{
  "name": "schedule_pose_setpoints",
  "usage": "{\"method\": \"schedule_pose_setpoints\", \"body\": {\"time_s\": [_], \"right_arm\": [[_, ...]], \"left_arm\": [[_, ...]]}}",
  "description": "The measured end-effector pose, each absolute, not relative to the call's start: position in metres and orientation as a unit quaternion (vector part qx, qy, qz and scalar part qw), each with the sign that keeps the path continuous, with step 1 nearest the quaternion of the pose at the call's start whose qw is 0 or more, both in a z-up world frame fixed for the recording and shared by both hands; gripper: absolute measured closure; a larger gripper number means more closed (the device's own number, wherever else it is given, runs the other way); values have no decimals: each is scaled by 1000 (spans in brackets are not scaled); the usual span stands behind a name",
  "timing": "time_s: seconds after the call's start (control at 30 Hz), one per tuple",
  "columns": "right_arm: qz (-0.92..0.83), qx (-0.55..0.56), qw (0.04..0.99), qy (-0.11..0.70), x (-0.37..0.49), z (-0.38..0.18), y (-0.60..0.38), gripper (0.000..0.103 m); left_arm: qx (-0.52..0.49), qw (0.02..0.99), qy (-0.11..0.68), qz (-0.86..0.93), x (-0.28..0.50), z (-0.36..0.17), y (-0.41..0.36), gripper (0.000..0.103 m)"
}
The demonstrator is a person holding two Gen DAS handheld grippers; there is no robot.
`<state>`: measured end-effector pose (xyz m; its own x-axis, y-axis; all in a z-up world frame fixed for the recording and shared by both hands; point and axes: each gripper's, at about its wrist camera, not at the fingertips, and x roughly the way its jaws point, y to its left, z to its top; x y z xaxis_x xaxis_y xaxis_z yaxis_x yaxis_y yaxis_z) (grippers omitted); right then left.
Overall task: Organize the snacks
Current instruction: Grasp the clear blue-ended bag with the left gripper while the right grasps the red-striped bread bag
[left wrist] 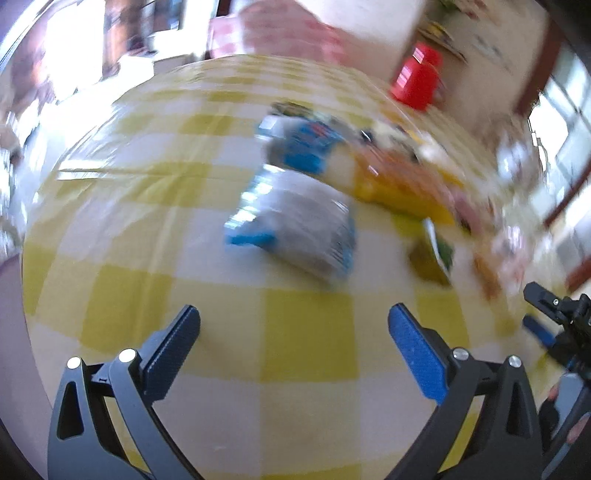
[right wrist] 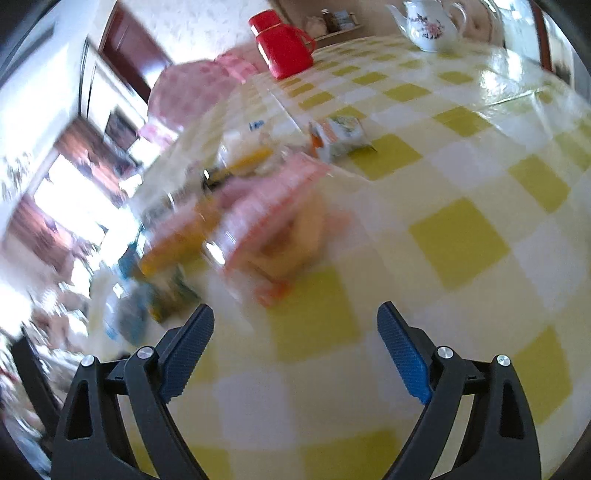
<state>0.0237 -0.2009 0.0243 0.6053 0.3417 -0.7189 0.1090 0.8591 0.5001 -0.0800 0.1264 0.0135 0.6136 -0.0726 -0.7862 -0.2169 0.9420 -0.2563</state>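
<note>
Several snack packets lie in a loose pile on a yellow-and-white checked tablecloth (left wrist: 303, 332). In the blurred left wrist view a white and blue packet (left wrist: 295, 221) lies nearest, with a blue packet (left wrist: 306, 144) and an orange-yellow packet (left wrist: 402, 188) behind it. My left gripper (left wrist: 294, 321) is open and empty, short of the white packet. In the right wrist view a pink-orange packet (right wrist: 280, 221) and a yellow packet (right wrist: 177, 247) lie blurred ahead, and a white and orange packet (right wrist: 340, 138) lies apart further back. My right gripper (right wrist: 295, 319) is open and empty.
A red jug (right wrist: 284, 40) stands at the far table edge; it also shows in the left wrist view (left wrist: 415, 77). A white floral teapot (right wrist: 430, 24) stands at the far right. A pink-covered chair (right wrist: 195, 88) is beyond the table. The right gripper's body (left wrist: 561, 325) shows at right.
</note>
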Motion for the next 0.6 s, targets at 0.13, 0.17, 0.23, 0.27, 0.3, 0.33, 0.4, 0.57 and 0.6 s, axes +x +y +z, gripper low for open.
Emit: {"method": "schedule_pose_setpoints", "body": {"time_s": [0.13, 0.17, 0.23, 0.27, 0.3, 0.33, 0.4, 0.57, 0.6], "right_arm": [[10, 281, 850, 445, 61, 33, -183, 16], [-9, 261, 854, 451, 70, 33, -175, 16], [-33, 221, 860, 458, 81, 31, -163, 16], [-42, 199, 863, 463, 84, 28, -158, 16], [-48, 176, 864, 469, 85, 23, -155, 16], [-43, 170, 865, 470, 83, 18, -154, 17], [-39, 153, 868, 471, 78, 14, -153, 18], [-4, 113, 886, 450, 58, 13, -160, 36], [5, 107, 891, 441, 52, 13, -162, 39]], "left_arm": [[-225, 879, 416, 57, -84, 18, 146, 1], [-229, 879, 414, 62, -83, 18, 147, 1], [-234, 878, 412, 71, -77, 19, 146, 1], [-235, 877, 413, 73, -74, 20, 144, 1], [-237, 876, 413, 77, -69, 22, 143, 1], [-237, 877, 411, 83, -63, 23, 140, 1], [-223, 880, 407, 99, -50, 25, 135, 1], [-128, 881, 438, 126, -13, 23, 112, 1], [-109, 879, 446, 126, -6, 20, 109, 1]]}}
